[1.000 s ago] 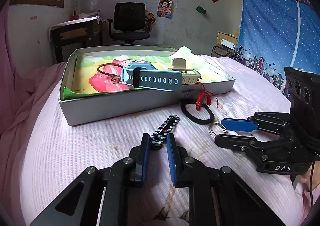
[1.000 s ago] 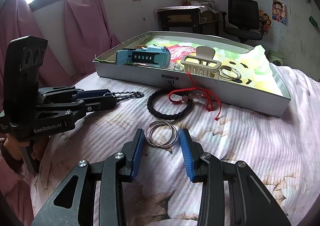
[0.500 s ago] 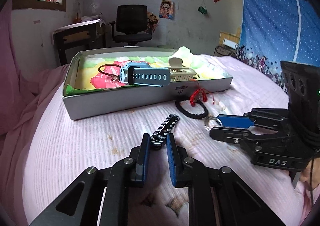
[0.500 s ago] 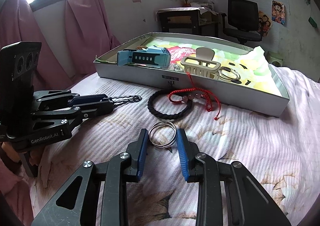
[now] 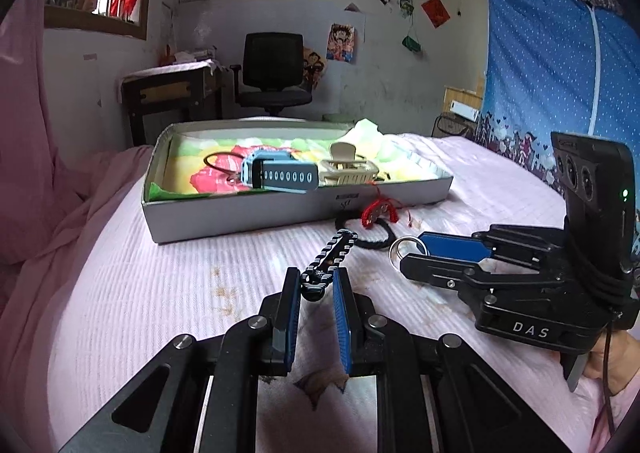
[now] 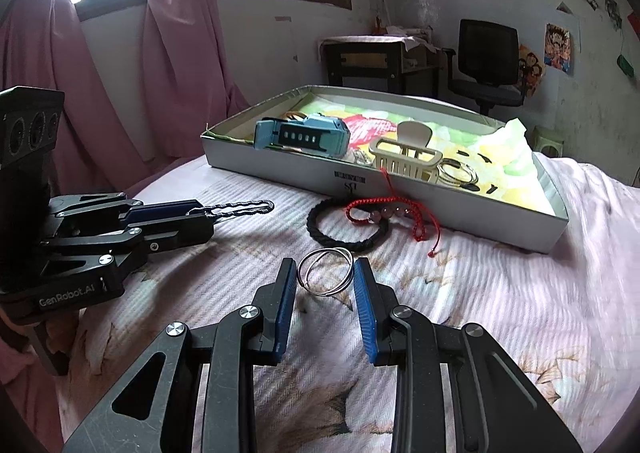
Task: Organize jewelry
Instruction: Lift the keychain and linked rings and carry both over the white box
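The black braided chain bracelet (image 5: 330,259) is lying stretched over the pink bedcover (image 5: 160,293), just in front of the white box (image 5: 248,213), and its near end is sitting clamped between the blue pads of the left claw (image 5: 316,293). Just beside it, the thin silver rings (image 6: 325,271) are resting between the pads of the right claw (image 6: 325,285), which is pressing on them from both sides. So both claws are gripping a piece, and I judge that the picking step is finishing and the carrying step is beginning.

A black cord bracelet (image 6: 344,231) and a red string bracelet (image 6: 384,209) are waiting on the bedcover, touching each other, close to the box wall. Inside the box a blue watch (image 6: 304,137), a cream hair clip (image 6: 406,159) and more silver hoops (image 6: 458,175) are already lying on the coloured lining.

The next move is probably calling for lifting each piece over the box wall and letting it go in a free place. The chain is hanging loose, so it may be dragging on the wall or catching the cord bracelet.
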Demonstrator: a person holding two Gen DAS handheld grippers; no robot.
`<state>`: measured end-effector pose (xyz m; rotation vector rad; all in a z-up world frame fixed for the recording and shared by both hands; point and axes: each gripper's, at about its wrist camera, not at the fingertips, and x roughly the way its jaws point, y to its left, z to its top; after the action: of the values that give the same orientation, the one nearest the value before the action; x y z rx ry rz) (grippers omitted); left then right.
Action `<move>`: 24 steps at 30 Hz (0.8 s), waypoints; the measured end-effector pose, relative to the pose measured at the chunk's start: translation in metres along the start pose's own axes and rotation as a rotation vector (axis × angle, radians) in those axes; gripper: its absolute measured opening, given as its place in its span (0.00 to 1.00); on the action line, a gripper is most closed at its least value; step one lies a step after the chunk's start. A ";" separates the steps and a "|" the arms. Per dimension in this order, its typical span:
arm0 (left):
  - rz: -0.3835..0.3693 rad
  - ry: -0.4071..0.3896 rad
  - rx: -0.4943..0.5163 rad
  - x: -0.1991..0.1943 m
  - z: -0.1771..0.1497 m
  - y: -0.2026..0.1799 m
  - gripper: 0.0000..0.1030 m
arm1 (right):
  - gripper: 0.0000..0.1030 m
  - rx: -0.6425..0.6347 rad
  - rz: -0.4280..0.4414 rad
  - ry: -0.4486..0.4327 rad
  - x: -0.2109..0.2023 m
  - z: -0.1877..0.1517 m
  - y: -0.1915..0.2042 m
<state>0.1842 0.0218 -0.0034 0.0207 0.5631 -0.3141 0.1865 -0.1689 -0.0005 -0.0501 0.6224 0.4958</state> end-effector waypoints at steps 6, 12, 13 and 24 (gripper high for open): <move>-0.011 -0.075 -0.051 -0.013 0.004 0.007 0.15 | 0.25 0.001 -0.010 -0.050 -0.009 0.001 0.000; 0.003 -0.160 -0.119 -0.022 0.016 0.015 0.15 | 0.25 -0.021 -0.043 -0.098 -0.022 0.009 0.004; 0.010 -0.163 -0.130 -0.021 0.018 0.016 0.15 | 0.25 -0.028 -0.048 -0.108 -0.024 0.012 0.005; 0.121 -0.194 -0.267 0.003 0.068 0.043 0.15 | 0.25 -0.030 -0.087 -0.174 -0.026 0.044 0.002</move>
<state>0.2348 0.0544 0.0498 -0.2308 0.4058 -0.1196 0.1913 -0.1699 0.0508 -0.0619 0.4405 0.4205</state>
